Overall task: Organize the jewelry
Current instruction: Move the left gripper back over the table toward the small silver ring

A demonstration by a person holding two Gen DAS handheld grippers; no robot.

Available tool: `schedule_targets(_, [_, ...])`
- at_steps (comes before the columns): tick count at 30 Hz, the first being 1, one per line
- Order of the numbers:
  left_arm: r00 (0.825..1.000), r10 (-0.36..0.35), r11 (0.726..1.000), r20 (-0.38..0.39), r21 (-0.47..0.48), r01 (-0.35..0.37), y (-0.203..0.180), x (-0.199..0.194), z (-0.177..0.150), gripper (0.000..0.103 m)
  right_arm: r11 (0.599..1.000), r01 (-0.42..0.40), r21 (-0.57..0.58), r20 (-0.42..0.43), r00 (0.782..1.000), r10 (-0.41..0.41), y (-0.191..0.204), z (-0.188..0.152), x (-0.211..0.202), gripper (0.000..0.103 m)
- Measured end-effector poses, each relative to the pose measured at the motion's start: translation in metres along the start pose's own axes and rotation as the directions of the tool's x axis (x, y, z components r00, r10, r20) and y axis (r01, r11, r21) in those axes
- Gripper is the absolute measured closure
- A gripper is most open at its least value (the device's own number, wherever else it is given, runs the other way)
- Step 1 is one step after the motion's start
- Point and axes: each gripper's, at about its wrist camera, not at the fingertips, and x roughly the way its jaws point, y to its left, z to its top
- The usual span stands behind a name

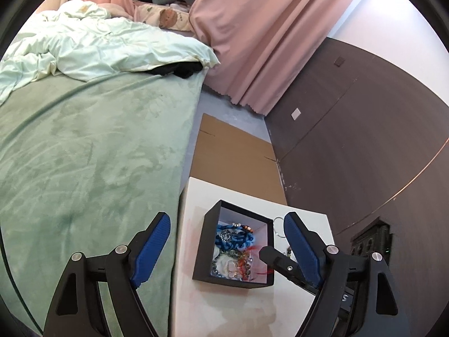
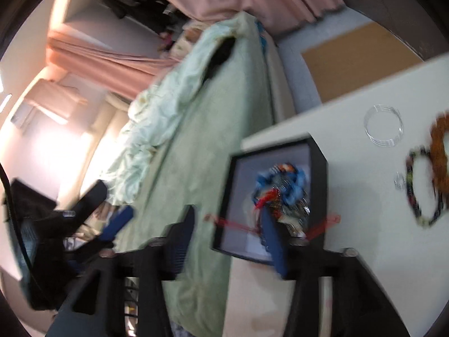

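Note:
A black square box (image 1: 202, 241) stands on the white table (image 1: 196, 193), holding a heap of jewelry (image 1: 234, 238): blue chain pieces, pearls, beads and red cord. My left gripper (image 1: 228, 243) is open wide, its blue pads to either side of the box and nothing between them. In the blurred right wrist view my right gripper (image 2: 228, 240) is open over the near edge of the box (image 2: 320, 168). A red cord (image 2: 235, 225) runs across there, and the pads do not press on it. The right gripper's black finger (image 1: 273, 258) reaches into the box from the right.
On the table right of the box lie a clear bangle (image 2: 383, 126), a dark beaded bracelet (image 2: 418, 191), an orange bracelet (image 2: 439, 151) and a small clear ring (image 2: 400, 181). A green-covered bed (image 1: 92, 163) borders the table's left edge. Cardboard (image 1: 235, 157) lies on the floor beyond.

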Motion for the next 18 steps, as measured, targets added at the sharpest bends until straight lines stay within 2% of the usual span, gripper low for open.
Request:
schedule_targets(4, [1.0,-0.009,1.0,-0.012,0.013,0.01,-0.005,-0.002,-0.004,0.02,0.999,0.041,-0.01,0.034,0.999,-0.041,0.0,-0.001,-0.019,0.049])
schedule_targets(6, [1.0,-0.012,0.999,-0.013,0.03,0.013,-0.009,-0.005,-0.007,0.02,0.997,0.08,-0.011,0.065,0.995,-0.079,-0.003,-0.003,-0.033,0.042])
schedule_targets(18, [1.0,-0.026,0.993,-0.016,0.111,0.027,-0.036,0.001,-0.017,0.02,0.988,0.152,0.027,0.144,0.978,-0.154,-0.038,0.004,-0.099,0.042])
